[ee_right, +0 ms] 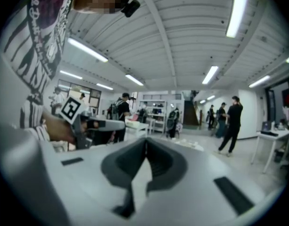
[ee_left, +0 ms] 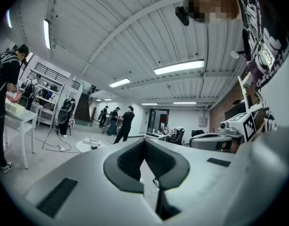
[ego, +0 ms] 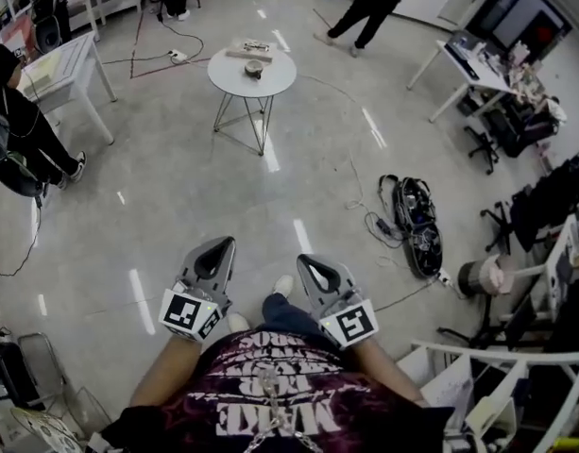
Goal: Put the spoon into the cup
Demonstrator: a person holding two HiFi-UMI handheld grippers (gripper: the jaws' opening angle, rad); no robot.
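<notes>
A small dark cup [ego: 254, 68] stands on a round white table [ego: 270, 81] far ahead across the floor. Behind it lies a flat pale board [ego: 248, 51] with small items; I cannot make out the spoon at this distance. My left gripper [ego: 223, 242] and right gripper [ego: 303, 258] are held side by side close to my body, far from the table. Both are shut, with nothing between the jaws. In the left gripper view the jaws [ee_left: 144, 140] meet at their tips, and the table [ee_left: 83, 146] shows small in the distance. In the right gripper view the jaws [ee_right: 145, 140] are closed too.
Cables and a black bag [ego: 417, 220] lie on the floor to the right. A white desk [ego: 62, 64] stands at the left with a seated person [ego: 15, 121] beside it. Another desk [ego: 468, 69] is at the right. A person [ego: 374, 3] walks beyond the table.
</notes>
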